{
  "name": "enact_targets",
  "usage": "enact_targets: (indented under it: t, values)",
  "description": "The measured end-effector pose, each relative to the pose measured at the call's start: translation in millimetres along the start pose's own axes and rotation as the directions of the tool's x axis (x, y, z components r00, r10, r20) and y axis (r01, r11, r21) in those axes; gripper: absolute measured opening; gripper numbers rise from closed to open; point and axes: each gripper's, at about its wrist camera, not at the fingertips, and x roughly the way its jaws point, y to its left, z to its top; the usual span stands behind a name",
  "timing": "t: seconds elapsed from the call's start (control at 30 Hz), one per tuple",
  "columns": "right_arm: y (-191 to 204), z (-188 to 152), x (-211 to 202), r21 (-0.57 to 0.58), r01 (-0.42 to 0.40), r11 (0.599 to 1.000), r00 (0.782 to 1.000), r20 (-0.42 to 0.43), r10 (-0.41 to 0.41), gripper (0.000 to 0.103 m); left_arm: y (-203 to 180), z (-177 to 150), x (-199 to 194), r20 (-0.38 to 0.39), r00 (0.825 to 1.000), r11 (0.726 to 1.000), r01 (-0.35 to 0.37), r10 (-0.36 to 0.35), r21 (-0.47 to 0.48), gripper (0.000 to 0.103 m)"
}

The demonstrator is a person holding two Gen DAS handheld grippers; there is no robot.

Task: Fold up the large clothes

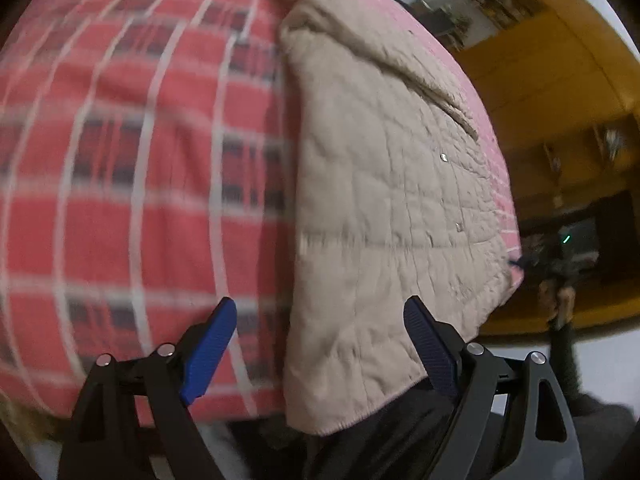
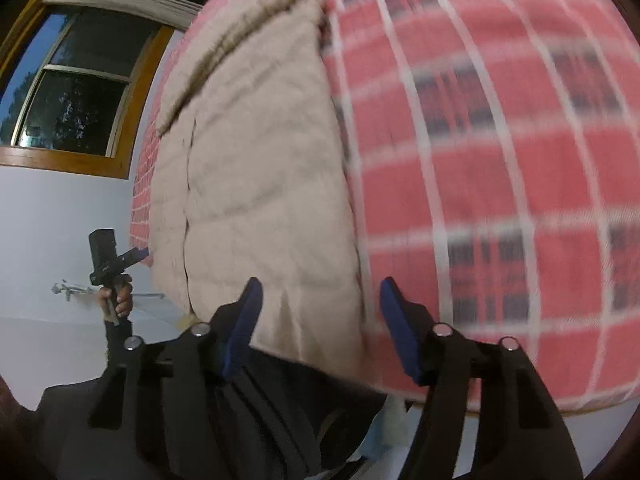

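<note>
We find both claws, left [image 1: 320, 344] and right [image 2: 320, 324], spread wide and empty above the beige quilted coat [image 1: 384, 208] on the red plaid bedspread [image 1: 132, 168].

The jacket [image 1: 384, 184] lies on the blanket [image 1: 132, 160], ahead of both grippers' jaws. For the left gripper [image 1: 320, 344] it sits ahead-right; for the right gripper [image 2: 320, 320], ahead-left, blanket [image 2: 500, 160] ahead-right.
</note>
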Motion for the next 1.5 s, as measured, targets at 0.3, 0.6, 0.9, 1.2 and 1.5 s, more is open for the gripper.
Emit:
enact_targets:
  t: [0.3, 0.6, 0.9, 1.2, 1.5]
  values:
    - [8, -21, 20, -0.019, -0.103, 0.995, 0.994, -0.026, 0.102, 0.050, -13, -24, 10, -0.069, 0.995, 0.998, 0.069, -0.069, -0.005, 0.086]
    - [16, -16, 33, -0.019, -0.142, 0.990, 0.990, 0.009, 0.142, 0.028, -17, -33, 21, -0.101, 0.992, 0.997, 0.079, -0.080, -0.010, 0.056]
    - [34, -15, 12, -0.045, -0.156, 0.987, 0.984, 0.085, 0.159, 0.011, -30, -32, 11, -0.038, 0.994, 0.994, 0.105, -0.106, -0.009, 0.016]
    - [81, 3, -14, -0.120, -0.205, 0.971, 0.959, 0.172, 0.224, 0.010, -60, -16, -29, 0.086, 0.979, 0.982, 0.181, -0.186, 0.058, 0.012]
    - [104, 45, -38, -0.163, -0.186, 0.969, 0.945, 0.240, 0.221, 0.010, -76, 31, -53, 0.153, 0.967, 0.976, 0.190, -0.205, 0.108, 0.011]
